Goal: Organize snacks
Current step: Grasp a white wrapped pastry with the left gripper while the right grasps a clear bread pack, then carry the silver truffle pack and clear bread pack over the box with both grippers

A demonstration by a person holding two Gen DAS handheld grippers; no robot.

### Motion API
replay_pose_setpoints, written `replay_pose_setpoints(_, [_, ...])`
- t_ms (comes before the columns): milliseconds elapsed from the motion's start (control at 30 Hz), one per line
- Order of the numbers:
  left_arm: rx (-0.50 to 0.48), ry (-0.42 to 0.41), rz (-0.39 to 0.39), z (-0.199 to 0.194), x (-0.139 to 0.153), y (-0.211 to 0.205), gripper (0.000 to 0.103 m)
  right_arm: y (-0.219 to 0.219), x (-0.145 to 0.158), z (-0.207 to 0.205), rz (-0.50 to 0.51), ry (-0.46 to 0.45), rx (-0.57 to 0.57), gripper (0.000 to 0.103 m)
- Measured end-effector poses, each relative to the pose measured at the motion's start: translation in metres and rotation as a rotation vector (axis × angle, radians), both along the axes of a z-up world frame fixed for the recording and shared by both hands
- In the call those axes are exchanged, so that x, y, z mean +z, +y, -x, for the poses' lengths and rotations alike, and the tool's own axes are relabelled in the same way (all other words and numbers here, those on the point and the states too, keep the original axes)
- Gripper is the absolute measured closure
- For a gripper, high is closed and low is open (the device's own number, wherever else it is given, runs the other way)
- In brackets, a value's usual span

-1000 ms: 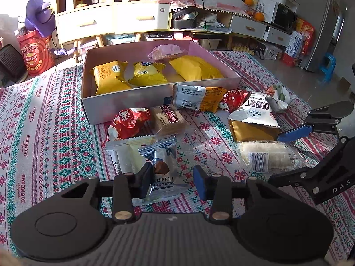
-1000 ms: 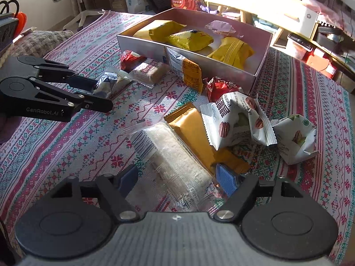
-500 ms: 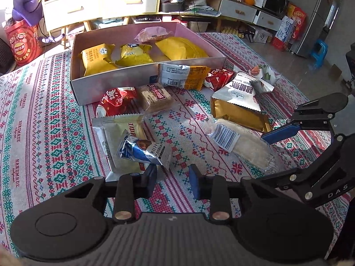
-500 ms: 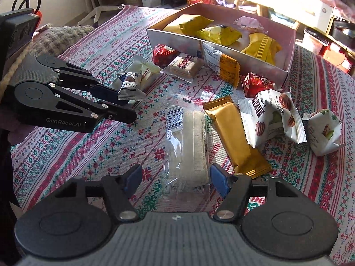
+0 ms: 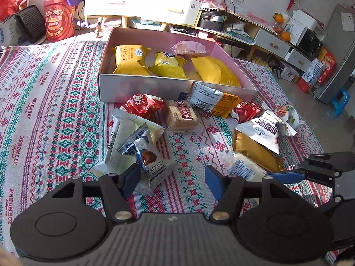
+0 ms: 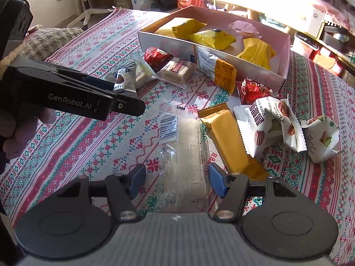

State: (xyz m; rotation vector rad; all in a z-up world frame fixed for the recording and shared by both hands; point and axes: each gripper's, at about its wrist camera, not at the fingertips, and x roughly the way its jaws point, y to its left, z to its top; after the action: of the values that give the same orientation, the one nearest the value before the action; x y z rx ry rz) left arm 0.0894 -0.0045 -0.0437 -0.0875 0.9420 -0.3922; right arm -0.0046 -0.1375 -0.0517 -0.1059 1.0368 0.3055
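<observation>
Left gripper (image 5: 170, 180): black body, blue pads, silver screws. "GenRobot.AI" in white on its side (image 6: 73, 97). Right gripper (image 6: 176, 180): identical.

Woven cloth tablecloth (image 5: 55, 115); glossy foil truffle packet (image 5: 150, 161); matt cardboard box (image 5: 155, 88).

The woven red-and-green patterned tablecloth (image 5: 44, 115) has "HANDMADE" running along its stripes, left of the open pale cardboard box (image 5: 142, 86). In front of that box, a silver-and-blue chocolate wrapper (image 5: 153, 166) reads "RUFFL" over "HOCOLAT". The black left gripper (image 6: 124, 97) says "GenRobot.AI" on its side. A yellow packet (image 5: 168, 64) inside the box shows "ARD".
</observation>
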Motion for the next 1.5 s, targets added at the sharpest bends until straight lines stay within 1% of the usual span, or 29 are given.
replay_pose_setpoints(67, [0.046, -0.001, 0.004, -0.002, 0.001, 0.002, 0.033, 0.001, 0.000, -0.001, -0.002, -0.002, -0.008, 0.046])
replay_pose_setpoints(167, [0.098, -0.008, -0.012, -0.005, 0.001, 0.003, 0.034, 0.001, 0.000, -0.003, -0.006, -0.003, -0.016, 0.047])
replay_pose_setpoints(233, [0.118, -0.009, -0.022, -0.006, 0.000, 0.003, 0.035, 0.002, 0.000, -0.003, -0.006, -0.005, -0.018, 0.048])
replay_pose_setpoints(433, [0.134, -0.014, -0.075, -0.005, -0.001, 0.005, 0.050, 0.005, -0.001, -0.003, 0.010, -0.011, -0.029, 0.052])
replay_pose_setpoints(500, [0.134, -0.017, -0.098, -0.004, -0.001, 0.005, 0.059, 0.006, -0.001, -0.002, 0.016, -0.014, -0.034, 0.054])
replay_pose_setpoints(533, [0.134, -0.017, -0.108, -0.004, -0.001, 0.005, 0.061, 0.007, -0.001, -0.002, 0.022, -0.019, -0.037, 0.055])
replay_pose_setpoints(600, [0.129, -0.015, -0.137, -0.003, 0.000, 0.004, 0.072, 0.008, -0.001, -0.002, 0.031, -0.028, -0.034, 0.062])
replay_pose_setpoints(633, [0.126, -0.014, -0.145, -0.002, 0.000, 0.004, 0.074, 0.009, -0.001, -0.002, 0.031, -0.031, -0.030, 0.063])
replay_pose_setpoints(733, [0.112, -0.003, -0.147, -0.001, 0.001, 0.007, 0.076, 0.012, 0.000, -0.002, 0.032, -0.033, -0.018, 0.070])
replay_pose_setpoints(800, [0.102, 0.003, -0.147, 0.000, 0.002, 0.009, 0.077, 0.013, 0.002, -0.003, 0.017, -0.027, -0.016, 0.077])
replay_pose_setpoints(867, [0.094, 0.015, -0.139, 0.001, 0.002, 0.010, 0.078, 0.013, 0.002, -0.003, 0.009, -0.022, -0.020, 0.079])
replay_pose_setpoints(1133, [0.078, 0.063, -0.085, 0.001, 0.007, 0.017, 0.079, 0.005, 0.007, -0.008, -0.074, 0.006, -0.071, 0.083])
replay_pose_setpoints(1300, [0.069, 0.066, -0.064, 0.001, 0.012, 0.015, 0.079, -0.003, 0.010, -0.011, -0.191, 0.036, -0.101, 0.087])
replay_pose_setpoints(1400, [0.067, 0.070, -0.053, -0.001, 0.014, 0.015, 0.079, -0.005, 0.012, -0.012, -0.225, 0.038, -0.114, 0.087])
replay_pose_setpoints(1500, [0.067, 0.069, -0.046, -0.002, 0.015, 0.014, 0.079, -0.004, 0.017, -0.013, -0.235, 0.027, -0.118, 0.088])
